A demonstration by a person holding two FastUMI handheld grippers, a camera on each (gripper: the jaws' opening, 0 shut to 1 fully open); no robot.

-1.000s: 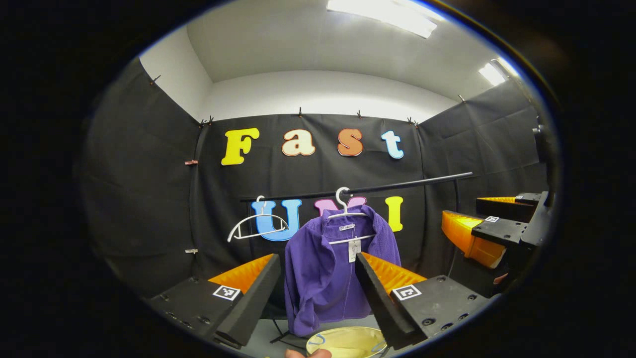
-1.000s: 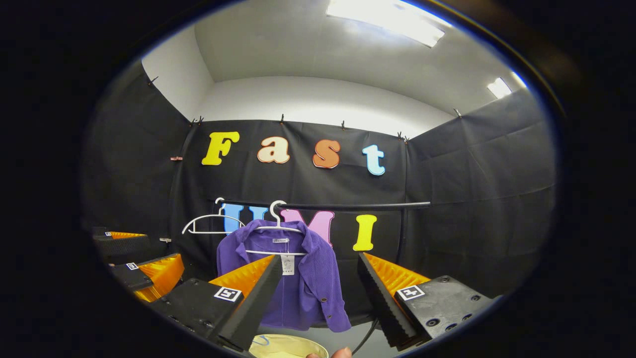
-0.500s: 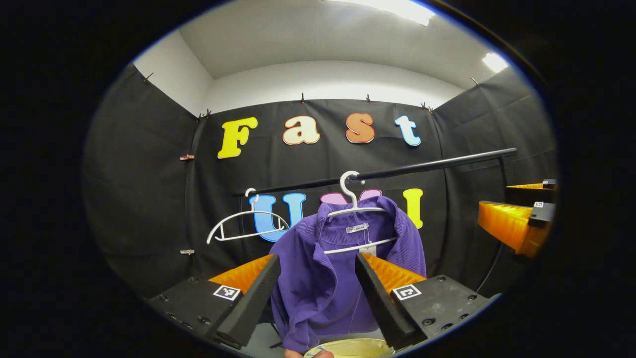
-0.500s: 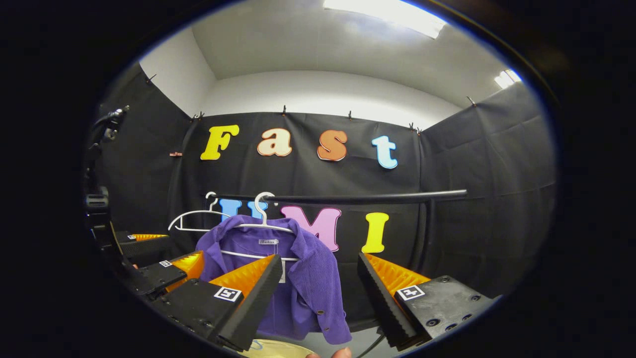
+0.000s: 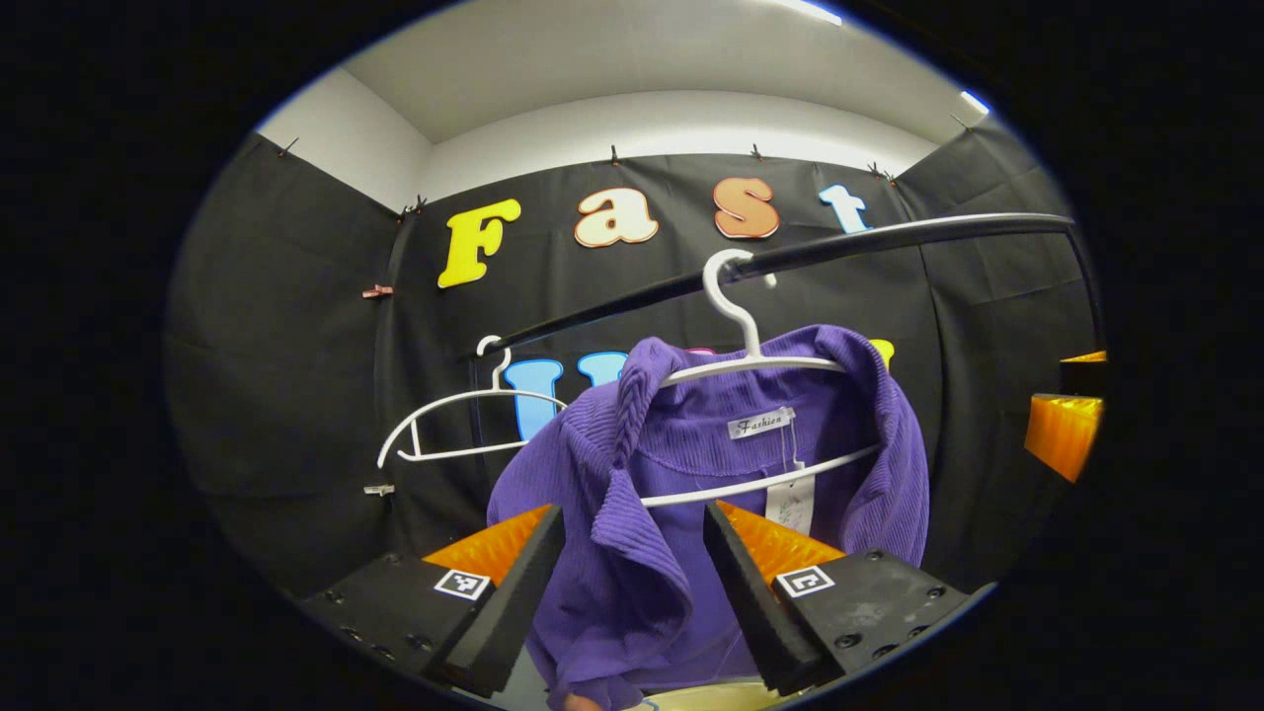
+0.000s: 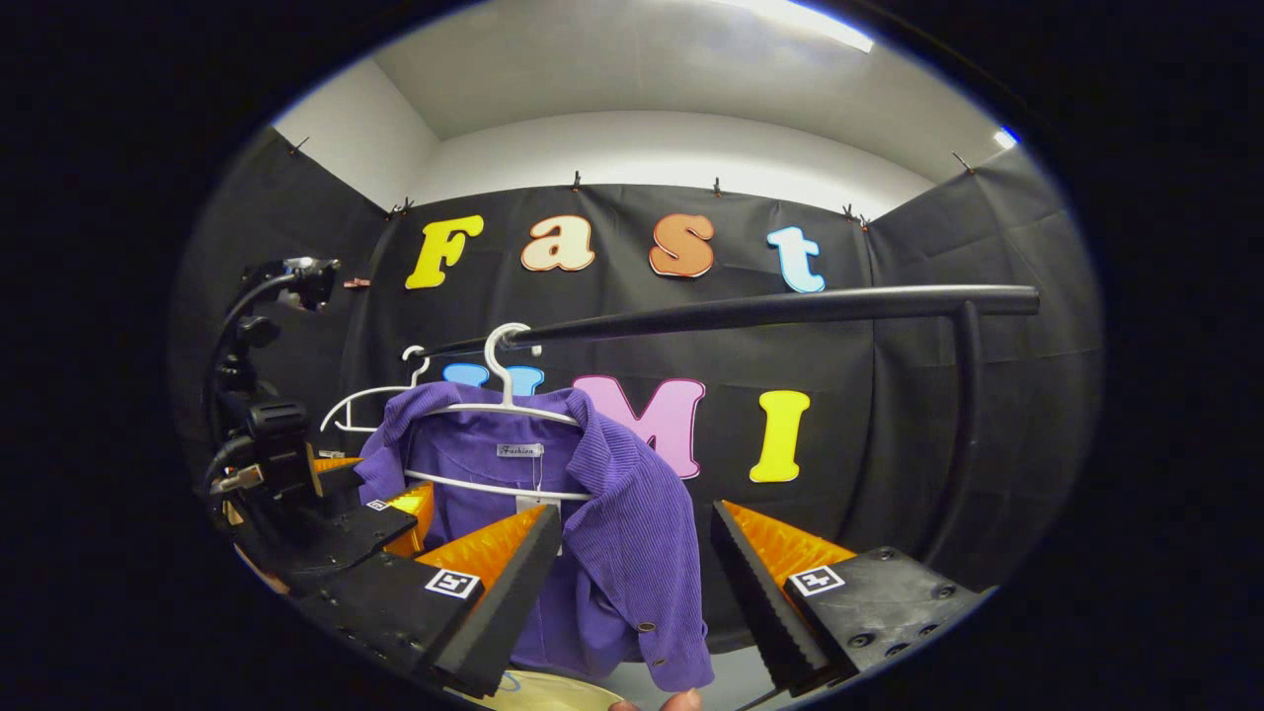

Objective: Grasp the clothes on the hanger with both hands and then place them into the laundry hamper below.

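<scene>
A purple ribbed jacket (image 5: 632, 533) hangs on a white hanger (image 5: 743, 341) hooked over a black rail (image 5: 889, 237). My left gripper (image 5: 632, 592) is open, its fingers on either side of the jacket's left front edge without pressing it. In the right gripper view the jacket (image 6: 612, 533) hangs on its hanger (image 6: 504, 395), and my right gripper (image 6: 632, 592) is open around the jacket's right front edge. The left gripper (image 6: 326, 513) shows there at the left beside the jacket. A sliver of the pale yellow hamper (image 6: 553, 691) shows below.
A second, empty white hanger (image 5: 464, 425) hangs on the rail to the left of the jacket. The rail's upright post (image 6: 963, 415) stands at the right. The right gripper's orange finger (image 5: 1062, 434) shows at the right edge of the left gripper view.
Both grippers have moved forward and closer to the jacket, which now looms larger; its front edges now lie between the open fingers. The hamper has slid nearly out of view below.
</scene>
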